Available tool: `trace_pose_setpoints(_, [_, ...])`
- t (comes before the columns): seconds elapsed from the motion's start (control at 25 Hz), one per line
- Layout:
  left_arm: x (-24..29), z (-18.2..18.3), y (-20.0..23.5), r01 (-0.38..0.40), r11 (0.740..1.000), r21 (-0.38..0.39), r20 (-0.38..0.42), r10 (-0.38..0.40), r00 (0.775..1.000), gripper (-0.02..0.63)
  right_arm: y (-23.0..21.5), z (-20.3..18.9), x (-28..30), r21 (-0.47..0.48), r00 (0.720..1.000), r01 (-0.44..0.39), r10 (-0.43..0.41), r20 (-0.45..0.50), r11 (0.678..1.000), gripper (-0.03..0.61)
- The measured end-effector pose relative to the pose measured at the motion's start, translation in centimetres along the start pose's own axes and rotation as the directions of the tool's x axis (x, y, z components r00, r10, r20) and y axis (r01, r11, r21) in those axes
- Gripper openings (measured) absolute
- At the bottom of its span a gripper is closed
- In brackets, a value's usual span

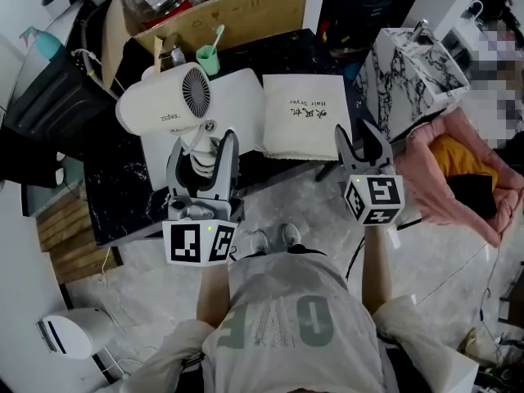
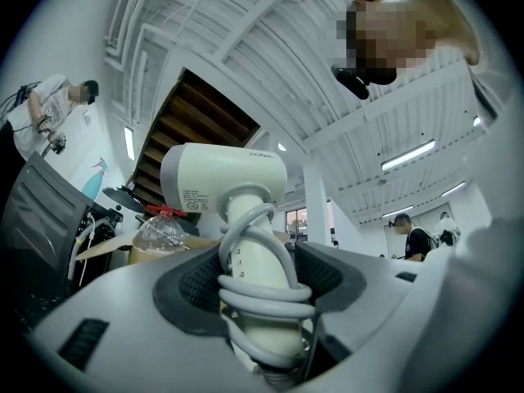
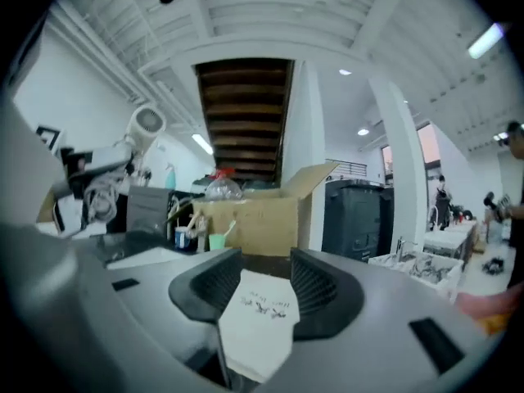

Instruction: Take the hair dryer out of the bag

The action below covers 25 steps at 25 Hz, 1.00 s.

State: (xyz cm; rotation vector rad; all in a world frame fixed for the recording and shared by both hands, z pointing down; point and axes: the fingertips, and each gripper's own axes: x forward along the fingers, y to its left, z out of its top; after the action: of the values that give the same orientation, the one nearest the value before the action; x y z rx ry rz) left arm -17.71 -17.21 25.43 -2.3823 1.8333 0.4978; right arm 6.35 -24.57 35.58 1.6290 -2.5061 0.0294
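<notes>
A white hair dryer (image 1: 164, 105) is held up over the black table, clear of the bag. My left gripper (image 1: 205, 150) is shut on its handle, which has the grey cord coiled round it. In the left gripper view the handle and cord (image 2: 260, 289) fill the gap between the dark pads, with the dryer's head (image 2: 221, 178) above. The cream cloth bag (image 1: 303, 117) with dark print lies flat on the table. My right gripper (image 1: 363, 142) hangs at the bag's near right corner with its jaws apart. In the right gripper view the bag (image 3: 258, 318) shows in the gap of that gripper (image 3: 255, 281), untouched by the pads.
An open cardboard box (image 1: 229, 11) with bottles stands at the table's back. A green cup (image 1: 209, 56) sits in front of it, beside a white mat (image 1: 241, 97). A marble-patterned box (image 1: 409, 72) and pink cloth (image 1: 458, 178) lie to the right. A white appliance (image 1: 70, 334) stands on the floor.
</notes>
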Motion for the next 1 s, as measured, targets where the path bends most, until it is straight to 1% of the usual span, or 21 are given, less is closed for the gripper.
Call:
trace_pose_setpoints(0.08, [-0.1,-0.2,-0.1,0.001,1.000,-0.003,-0.002,-0.001,1.000,0.278,0.2,2.1,-1.0,0.097,0.995,0.030,-0.039,0.089,0.995,0.188])
trace_pose_setpoints(0.12, [-0.2,-0.4,-0.1,0.002,1.000,-0.007,-0.007,-0.002,1.000,0.278,0.3,2.9,-1.4,0.125,0.991,0.045,-0.060,0.122,0.991,0.175])
trace_pose_setpoints(0.16, [-0.3,-0.6,-0.2,0.001,1.000,-0.010,-0.013,-0.001,1.000,0.278,0.5,3.4,-1.9,0.138,0.985,0.060,-0.081,0.150,0.989,0.145])
trace_pose_setpoints(0.24, [-0.8,-1.1,-0.2,-0.002,1.000,-0.015,-0.022,0.001,1.000,0.278,1.1,4.3,-2.9,0.122,0.975,0.077,-0.100,0.198,0.989,0.081])
trace_pose_setpoints(0.32, [-1.2,-1.4,-0.2,-0.004,1.000,-0.017,-0.027,0.004,1.000,0.278,2.1,5.0,-3.5,0.087,0.967,0.080,-0.098,0.235,0.993,0.060])
trace_pose_setpoints(0.4, [-1.4,-1.7,-0.2,-0.007,1.000,-0.023,-0.028,0.007,1.000,0.278,3.1,5.2,-3.9,0.055,0.961,0.078,-0.090,0.261,0.995,0.052])
trace_pose_setpoints(0.52, [-1.4,-1.9,-0.1,-0.009,1.000,-0.028,-0.029,0.008,1.000,0.278,4.5,4.4,-3.5,0.015,0.964,0.046,-0.048,0.261,0.999,0.040])
trace_pose_setpoints(0.64, [-1.4,-1.9,-0.2,-0.005,1.000,-0.013,-0.032,0.005,0.999,0.278,5.6,3.4,-3.0,0.023,0.970,0.010,-0.016,0.242,1.000,0.035])
trace_pose_setpoints(0.84, [-1.6,-2.1,-0.5,0.000,1.000,-0.014,-0.031,0.000,1.000,0.278,6.4,3.2,-2.8,0.020,0.971,-0.013,0.008,0.237,1.000,0.035])
trace_pose_setpoints(1.0, [-1.6,-2.2,-0.6,-0.001,1.000,-0.018,-0.031,0.000,1.000,0.278,6.6,3.4,-2.8,0.008,0.970,-0.015,0.013,0.241,1.000,0.035])
